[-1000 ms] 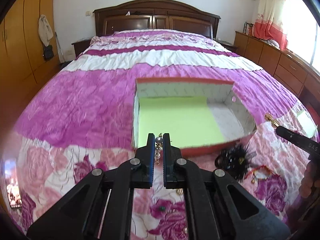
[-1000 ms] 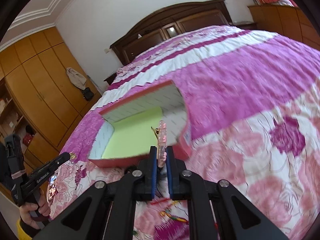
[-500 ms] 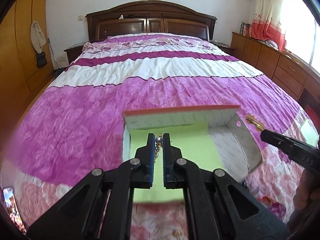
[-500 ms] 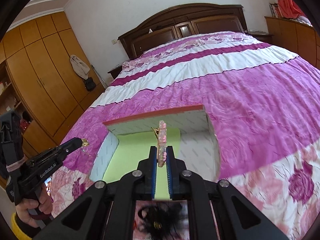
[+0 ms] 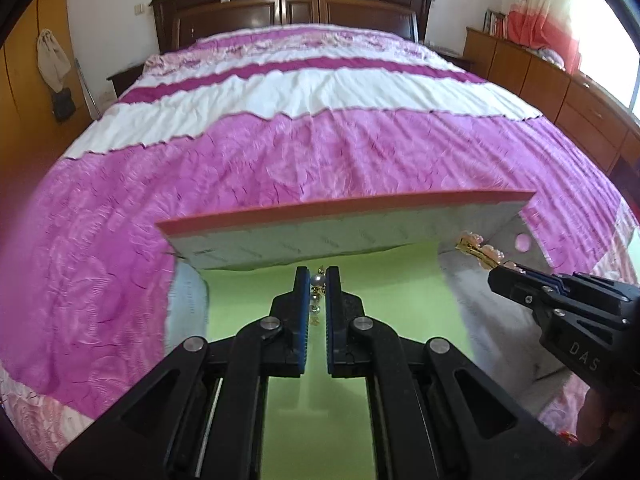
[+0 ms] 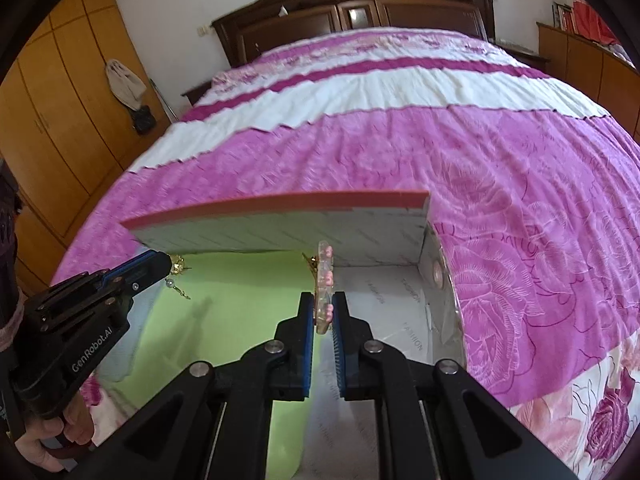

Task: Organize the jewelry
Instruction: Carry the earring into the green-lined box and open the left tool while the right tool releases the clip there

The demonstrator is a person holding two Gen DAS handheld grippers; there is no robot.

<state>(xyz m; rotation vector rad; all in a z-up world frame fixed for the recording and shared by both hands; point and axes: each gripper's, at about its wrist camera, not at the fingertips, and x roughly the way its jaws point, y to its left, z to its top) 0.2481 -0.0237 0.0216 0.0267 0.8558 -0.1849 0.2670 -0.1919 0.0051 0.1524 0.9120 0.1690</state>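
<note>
An open box with a red rim (image 5: 344, 208) and a green floor (image 5: 384, 280) lies on the bed. My left gripper (image 5: 318, 276) is shut on a pearl earring (image 5: 317, 280) with gold fittings and hangs over the green floor near the box's far wall. My right gripper (image 6: 323, 300) is shut on a pink, clear hair clip (image 6: 323, 280), over the line where the green floor (image 6: 240, 288) meets the box's white part (image 6: 392, 296). Each gripper shows in the other's view: the right gripper (image 5: 490, 266) at the box's right side, the left gripper (image 6: 172, 268) at its left.
The box sits on a pink and white quilt (image 5: 320, 152). A dark wooden headboard (image 5: 292, 12) stands far behind. Wooden wardrobes (image 6: 52, 92) line the left and low cabinets (image 5: 560, 92) the right. A hand (image 6: 44, 436) grips the left tool's handle.
Both grippers have moved forward over the bed and lower, from the box's near side to above its inside. The loose jewelry on the quilt has dropped out of view. Both grips are unchanged.
</note>
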